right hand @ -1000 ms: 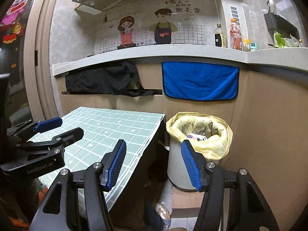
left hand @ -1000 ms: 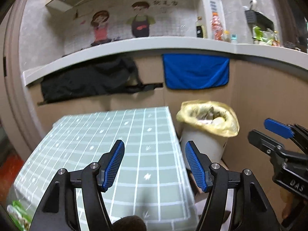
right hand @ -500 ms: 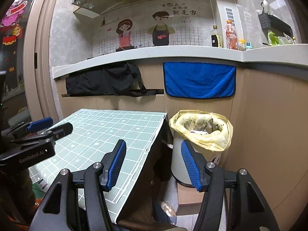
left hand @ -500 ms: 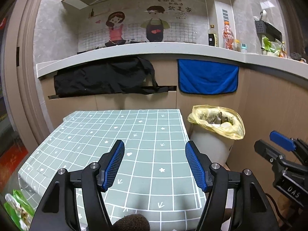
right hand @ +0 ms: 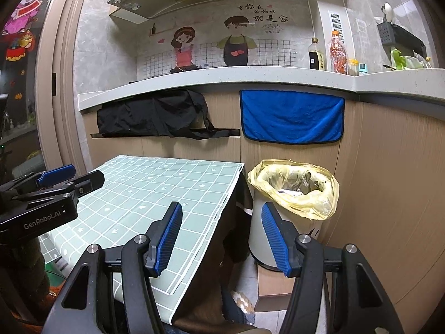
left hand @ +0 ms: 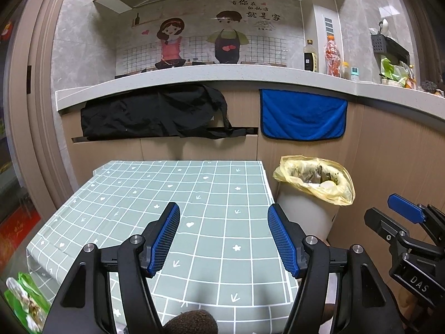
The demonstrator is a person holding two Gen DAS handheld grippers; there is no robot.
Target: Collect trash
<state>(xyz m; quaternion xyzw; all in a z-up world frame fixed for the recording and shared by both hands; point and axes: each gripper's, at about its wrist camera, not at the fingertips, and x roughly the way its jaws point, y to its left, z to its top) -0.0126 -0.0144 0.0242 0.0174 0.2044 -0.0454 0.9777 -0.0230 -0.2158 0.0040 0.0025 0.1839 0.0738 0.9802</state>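
A grey trash bin lined with a yellow bag stands on the floor right of the table; it holds crumpled trash and also shows in the right wrist view. My left gripper is open and empty above the near part of the green checked tablecloth. My right gripper is open and empty, hovering over the gap between the table's right edge and the bin. No loose trash shows on the tablecloth.
A counter runs along the back with a black cloth and a blue towel hanging from it. Wooden cabinet panels close the right side. A green snack packet lies low at the left.
Both grippers have drawn back and risen, so the table and bin look farther away and lower. Both stay open and empty.
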